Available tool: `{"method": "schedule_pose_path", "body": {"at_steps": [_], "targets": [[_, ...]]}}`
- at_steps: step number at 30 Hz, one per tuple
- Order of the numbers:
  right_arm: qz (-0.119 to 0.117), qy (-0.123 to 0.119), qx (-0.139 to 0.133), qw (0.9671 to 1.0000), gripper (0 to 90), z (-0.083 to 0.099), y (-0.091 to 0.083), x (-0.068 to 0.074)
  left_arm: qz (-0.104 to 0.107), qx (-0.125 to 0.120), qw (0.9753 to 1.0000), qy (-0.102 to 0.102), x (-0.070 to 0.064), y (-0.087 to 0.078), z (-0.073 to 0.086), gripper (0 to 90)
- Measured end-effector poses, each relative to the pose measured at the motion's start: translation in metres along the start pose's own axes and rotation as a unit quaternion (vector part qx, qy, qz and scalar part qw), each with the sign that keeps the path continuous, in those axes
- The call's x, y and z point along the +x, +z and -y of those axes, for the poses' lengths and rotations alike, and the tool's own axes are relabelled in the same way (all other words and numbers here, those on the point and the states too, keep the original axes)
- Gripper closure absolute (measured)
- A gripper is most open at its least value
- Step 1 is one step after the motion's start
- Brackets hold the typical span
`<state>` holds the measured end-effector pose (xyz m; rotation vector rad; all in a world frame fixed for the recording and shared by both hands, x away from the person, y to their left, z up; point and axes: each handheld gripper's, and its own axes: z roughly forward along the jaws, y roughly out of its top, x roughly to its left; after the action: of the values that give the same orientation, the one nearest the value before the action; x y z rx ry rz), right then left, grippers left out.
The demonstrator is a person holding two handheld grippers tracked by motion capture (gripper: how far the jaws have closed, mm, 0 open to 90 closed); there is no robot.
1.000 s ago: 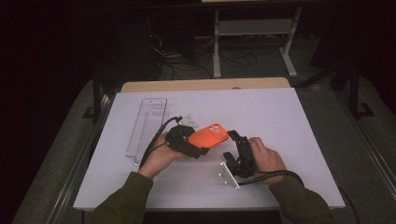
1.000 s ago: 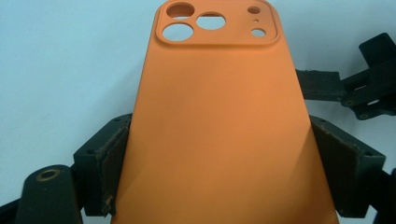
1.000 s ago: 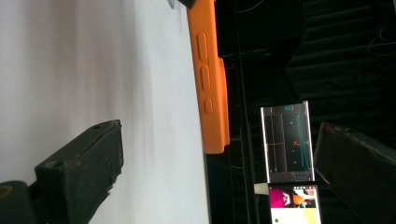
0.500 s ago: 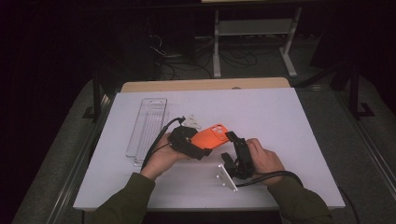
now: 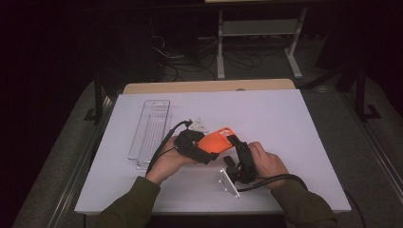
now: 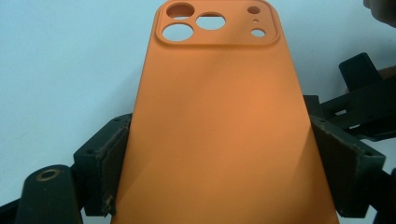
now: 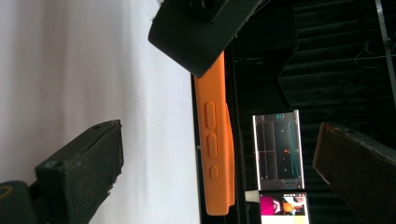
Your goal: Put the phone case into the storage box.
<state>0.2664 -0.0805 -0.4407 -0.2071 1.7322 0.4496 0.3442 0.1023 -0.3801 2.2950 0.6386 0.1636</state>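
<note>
An orange phone case is held above the white table. My left gripper is shut on its long edges. The case shows its back, with the camera cut-outs at the far end. In the high view my left gripper comes in from the left. My right gripper sits just right of the case's far end. It stands open, and the case is edge-on between its jaws, buttons showing, touching neither.
A clear plastic tray lies on the table to the left of the hands. Cables trail from both grippers toward the near edge. A shelf frame and loose wires stand in the dark beyond the table.
My right gripper has edged slightly left toward the case's end. My left gripper keeps its hold on the case in about the same place.
</note>
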Motion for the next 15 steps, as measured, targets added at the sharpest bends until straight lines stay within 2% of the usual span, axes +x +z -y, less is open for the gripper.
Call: {"method": "schedule_pose_path", "body": {"at_steps": [7, 15], "targets": [[0.011, -0.012, -0.001, 0.9999, 1.0, -0.0022, -0.0003, 0.0023, 0.0, 0.003, 1.0, 0.007, -0.0019, 0.0009, -0.0016, 15.6], [0.013, -0.021, 0.0, 0.9997, 9.0, -0.0036, -0.0012, 0.004, 0.001, 0.002, 1.0, 0.008, -0.0016, 0.0006, -0.0016, 15.6]]}}
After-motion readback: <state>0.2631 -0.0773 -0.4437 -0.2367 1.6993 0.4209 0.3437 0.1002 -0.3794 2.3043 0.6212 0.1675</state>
